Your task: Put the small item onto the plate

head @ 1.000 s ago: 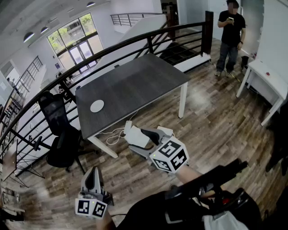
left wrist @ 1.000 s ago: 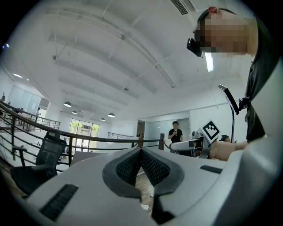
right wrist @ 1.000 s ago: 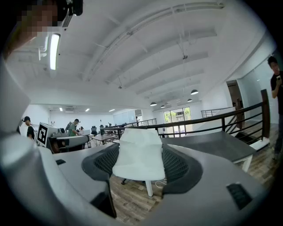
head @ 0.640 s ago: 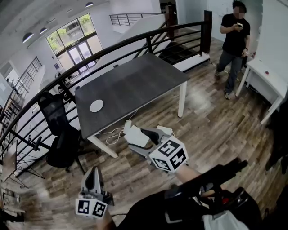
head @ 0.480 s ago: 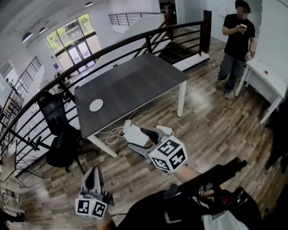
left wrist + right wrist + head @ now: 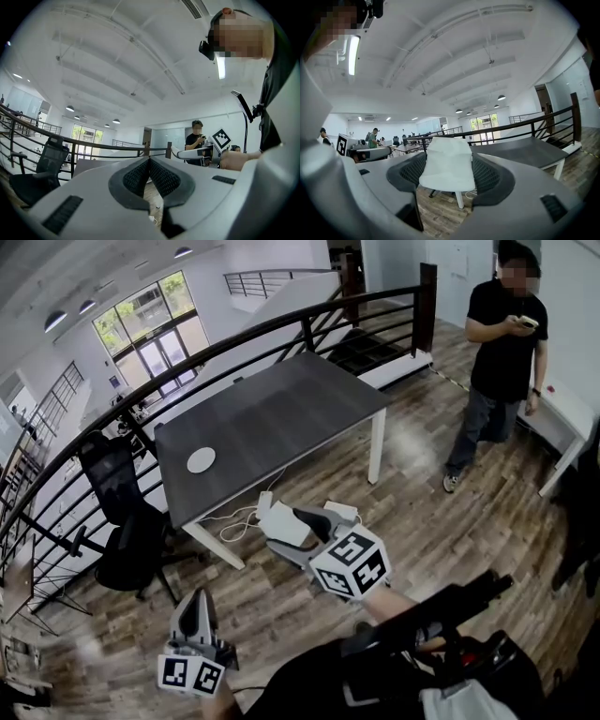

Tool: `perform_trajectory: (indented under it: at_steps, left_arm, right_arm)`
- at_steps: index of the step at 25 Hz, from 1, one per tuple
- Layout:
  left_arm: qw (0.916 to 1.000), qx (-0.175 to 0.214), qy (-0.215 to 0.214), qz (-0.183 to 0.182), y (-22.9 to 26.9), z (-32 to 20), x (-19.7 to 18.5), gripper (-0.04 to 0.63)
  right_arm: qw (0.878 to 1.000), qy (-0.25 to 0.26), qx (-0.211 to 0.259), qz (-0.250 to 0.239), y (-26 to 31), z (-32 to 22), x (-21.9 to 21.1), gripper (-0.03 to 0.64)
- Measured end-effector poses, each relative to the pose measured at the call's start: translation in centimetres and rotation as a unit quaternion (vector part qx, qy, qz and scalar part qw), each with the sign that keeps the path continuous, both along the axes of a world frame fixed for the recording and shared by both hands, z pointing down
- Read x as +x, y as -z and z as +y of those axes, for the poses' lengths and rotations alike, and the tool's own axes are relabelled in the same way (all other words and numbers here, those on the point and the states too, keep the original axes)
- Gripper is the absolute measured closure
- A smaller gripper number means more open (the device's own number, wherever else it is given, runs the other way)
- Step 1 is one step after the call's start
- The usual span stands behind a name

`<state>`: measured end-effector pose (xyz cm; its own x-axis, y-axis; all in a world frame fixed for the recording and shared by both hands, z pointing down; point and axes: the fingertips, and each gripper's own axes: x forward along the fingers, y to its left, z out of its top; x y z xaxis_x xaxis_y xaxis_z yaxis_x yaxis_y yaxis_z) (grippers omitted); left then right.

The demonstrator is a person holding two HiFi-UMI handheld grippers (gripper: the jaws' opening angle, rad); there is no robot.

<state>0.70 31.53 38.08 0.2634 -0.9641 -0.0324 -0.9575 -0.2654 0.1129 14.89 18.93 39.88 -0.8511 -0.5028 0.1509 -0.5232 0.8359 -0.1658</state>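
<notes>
The right tool [image 6: 450,174] has its jaws set wide and clamped on the small white item [image 6: 446,159]. The item is a pale, soft-looking piece that fills the gap and touches both dark pads. In the head view the right tool [image 6: 287,533] holds the small white item [image 6: 280,522] in the air, off the bench [image 6: 309,395]. It is in front of the bench's near long edge, over the wooden floor [image 6: 422,512]. The tool points roughly level toward the bench.

The left tool [image 6: 150,162] has its jaws pressed together at the tips with nothing between them. Seen from above, the left tool [image 6: 194,604] is further out from the bench than the right one, off the near left corner.

The plate [image 6: 202,460] is white and round. It lies flat on the dark bench top near the left end, close to the near edge and well apart from the held item. What is on it cannot be told.

White cables [image 6: 242,518] trail on the floor beside the bench's near left leg. A black office chair [image 6: 122,507] stands just off the left end. A black railing [image 6: 281,329] runs along the far side of the bench. A person [image 6: 502,352] in a dark shirt stands on the floor beyond the right end, holding something small in both hands.
</notes>
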Motion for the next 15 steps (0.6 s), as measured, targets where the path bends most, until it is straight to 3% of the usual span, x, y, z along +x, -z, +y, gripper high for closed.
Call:
perform_trajectory:
  at_steps: [4,10,15]
  left_arm:
    - [1.0000,0.003,-0.007,0.004,0.3,2.0,-1.5,0.591]
    - [0.9998,0.007,-0.017,0.012,-1.8,4.2,-7.0,0.591]
    - [0.9994,0.013,-0.027,0.015,-2.0,3.9,-7.3,0.591]
  right_arm:
    - [1.000,-0.006,0.004,0.005,0.5,2.2,-1.5,0.304]
    - [1.000,-0.018,0.010,0.016,-0.9,4.7,-6.7,0.304]
    - [0.999,-0.028,0.013,0.020,-1.1,4.6,-6.6,0.304]
